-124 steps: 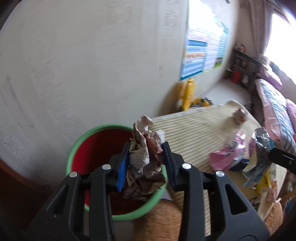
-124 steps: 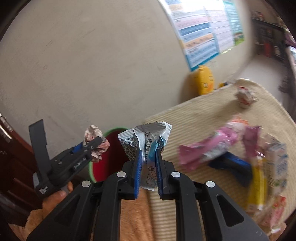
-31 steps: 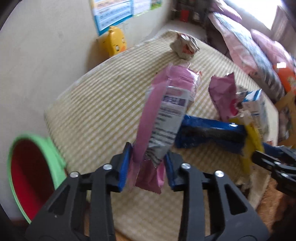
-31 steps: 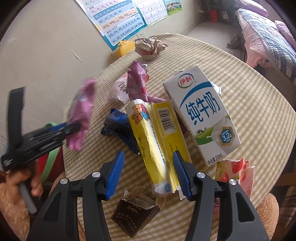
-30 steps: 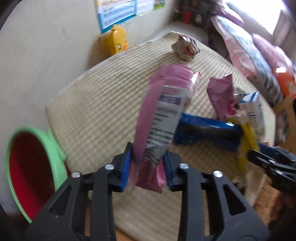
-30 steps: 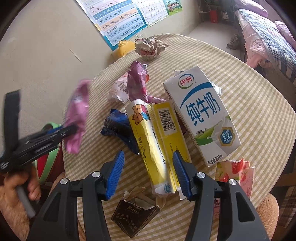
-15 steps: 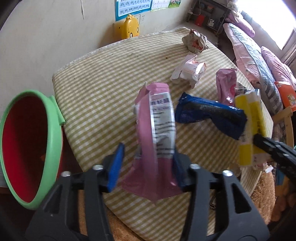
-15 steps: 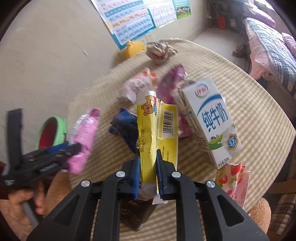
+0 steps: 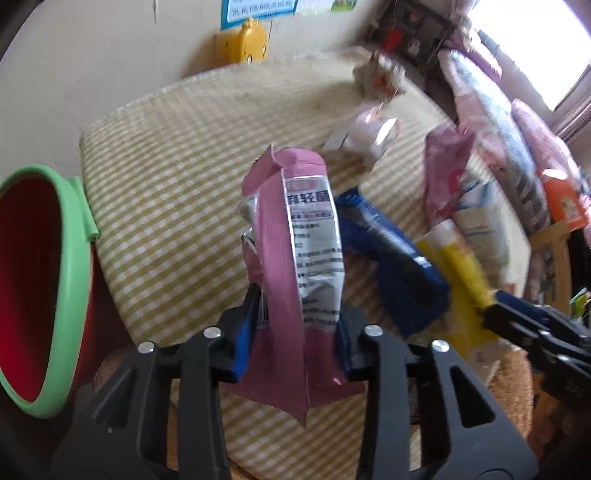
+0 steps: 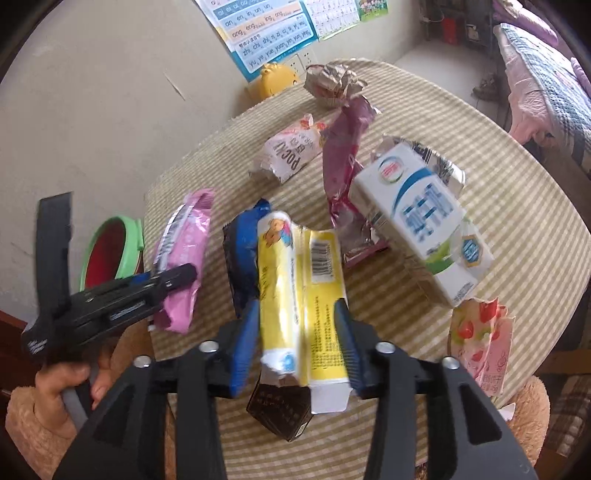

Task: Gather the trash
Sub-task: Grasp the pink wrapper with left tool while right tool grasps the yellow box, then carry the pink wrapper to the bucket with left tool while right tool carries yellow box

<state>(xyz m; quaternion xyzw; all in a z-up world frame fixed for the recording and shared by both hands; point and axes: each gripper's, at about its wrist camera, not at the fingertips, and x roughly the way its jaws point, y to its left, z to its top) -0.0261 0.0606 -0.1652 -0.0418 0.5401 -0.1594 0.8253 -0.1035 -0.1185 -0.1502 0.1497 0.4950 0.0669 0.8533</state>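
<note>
The wall poster (image 10: 275, 31) behind the worktop (image 10: 517, 206) carries rows of pinyin: "ai ei ui ao ou iu", "ang eng ing ong", "yu ye yue yuan yin yun ying". A torn white wrapper (image 10: 291, 153), below the poster, shows upside-down letters, possibly "POCKY". The yellow wrapper (image 10: 295, 295) bears a barcode; its small print is unreadable.

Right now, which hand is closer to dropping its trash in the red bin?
The left gripper, I think. It grips the pink wrapper and the red bin sits right beside it. The right gripper, with the yellow box, is farther across the table.
</note>
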